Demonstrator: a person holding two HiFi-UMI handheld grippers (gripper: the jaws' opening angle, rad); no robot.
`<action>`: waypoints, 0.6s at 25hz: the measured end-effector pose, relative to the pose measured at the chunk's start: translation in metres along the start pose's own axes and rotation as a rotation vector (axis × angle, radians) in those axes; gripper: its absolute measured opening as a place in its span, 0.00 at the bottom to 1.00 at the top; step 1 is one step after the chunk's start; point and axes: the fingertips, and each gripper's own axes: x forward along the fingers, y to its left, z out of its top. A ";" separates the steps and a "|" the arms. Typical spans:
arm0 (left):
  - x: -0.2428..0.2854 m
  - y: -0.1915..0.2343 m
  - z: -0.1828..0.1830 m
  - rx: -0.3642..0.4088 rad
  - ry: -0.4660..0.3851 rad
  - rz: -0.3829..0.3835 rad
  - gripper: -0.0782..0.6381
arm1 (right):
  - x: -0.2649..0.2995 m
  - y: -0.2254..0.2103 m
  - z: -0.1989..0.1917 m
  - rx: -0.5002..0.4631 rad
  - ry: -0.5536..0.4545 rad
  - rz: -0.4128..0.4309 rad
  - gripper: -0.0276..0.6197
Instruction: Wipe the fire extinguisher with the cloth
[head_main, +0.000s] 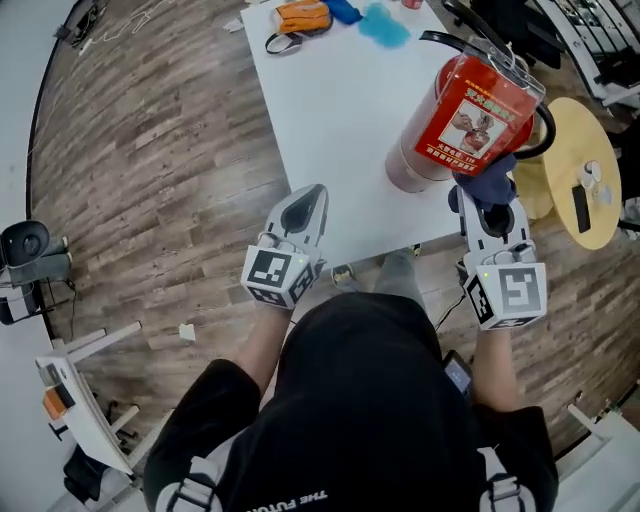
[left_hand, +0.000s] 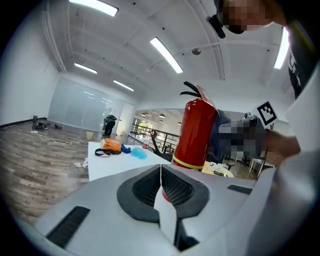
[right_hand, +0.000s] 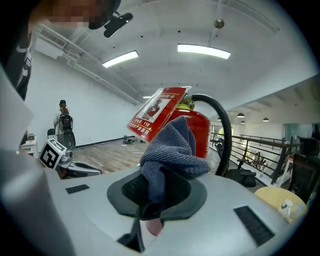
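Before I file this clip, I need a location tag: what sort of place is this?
Probably a large open-plan workspace or lab, not a home: a wood-plank floor, a plain white table, long ceiling strip lights and a metal railing.

Left gripper (left_hand: 161, 176) closed, fire extinguisher (left_hand: 196, 134) ahead

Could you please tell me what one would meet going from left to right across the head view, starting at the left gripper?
left gripper → fire extinguisher → yellow round table
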 end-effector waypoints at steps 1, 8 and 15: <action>-0.002 0.002 -0.002 -0.004 0.000 -0.003 0.14 | 0.005 0.008 -0.003 0.029 0.001 0.006 0.13; -0.021 0.004 -0.005 -0.029 -0.024 -0.012 0.14 | 0.051 0.055 -0.007 0.403 -0.068 0.025 0.13; -0.047 0.030 -0.014 -0.068 -0.027 0.061 0.14 | 0.096 0.063 -0.030 0.466 -0.057 -0.132 0.13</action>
